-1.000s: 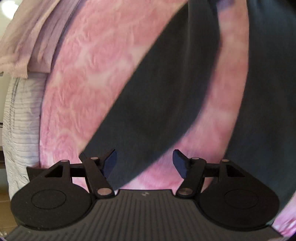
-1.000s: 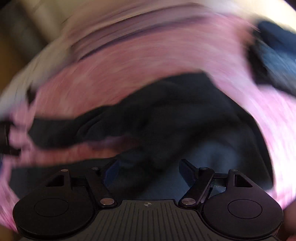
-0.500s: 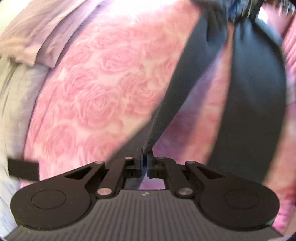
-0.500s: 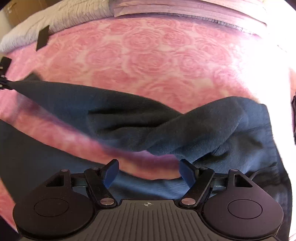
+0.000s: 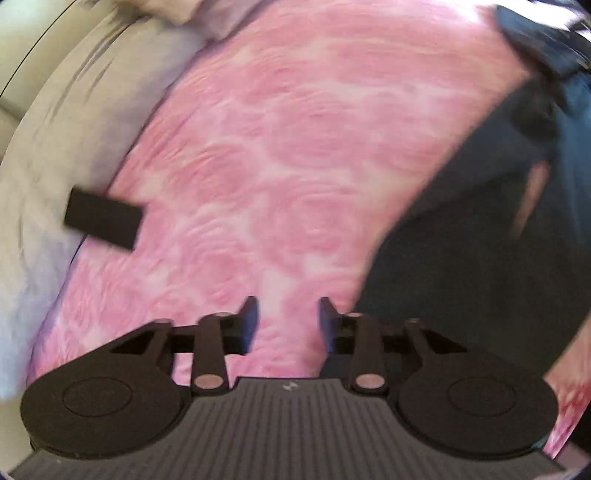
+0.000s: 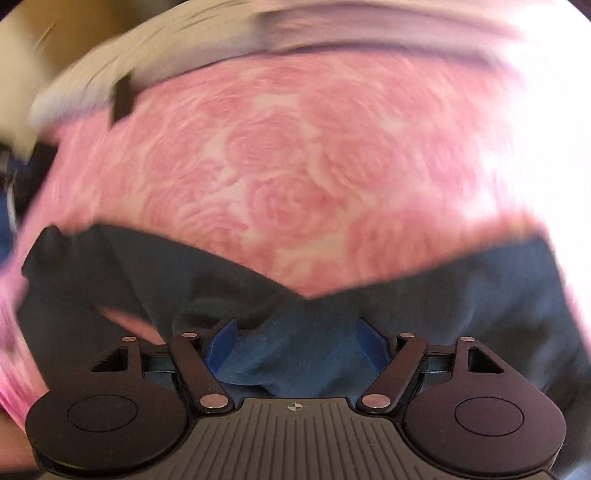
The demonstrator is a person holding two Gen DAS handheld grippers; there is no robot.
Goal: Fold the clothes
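A dark navy garment (image 5: 480, 229) lies on a pink rose-patterned bedspread (image 5: 280, 155), filling the right side of the left wrist view. My left gripper (image 5: 288, 314) hovers over bare bedspread just left of the garment's edge. Its jaws are opening and nothing is between them. In the right wrist view the same navy garment (image 6: 314, 314) spreads across the lower half in a shallow V. My right gripper (image 6: 295, 336) stands wide open above that cloth, with its blue pads (image 6: 225, 339) apart and not pinching it.
A pale grey sheet (image 5: 48, 177) borders the bedspread on the left, with a black strap (image 5: 103, 218) across the seam. The black strap (image 6: 123, 98) also shows at the far left edge in the right wrist view. Folded lilac bedding (image 6: 369, 26) lies beyond the pink cover.
The left gripper was shut on the garment's edge half a second ago; now it has let go and shifted left over bare bedspread. The right gripper slid over the garment, still open.
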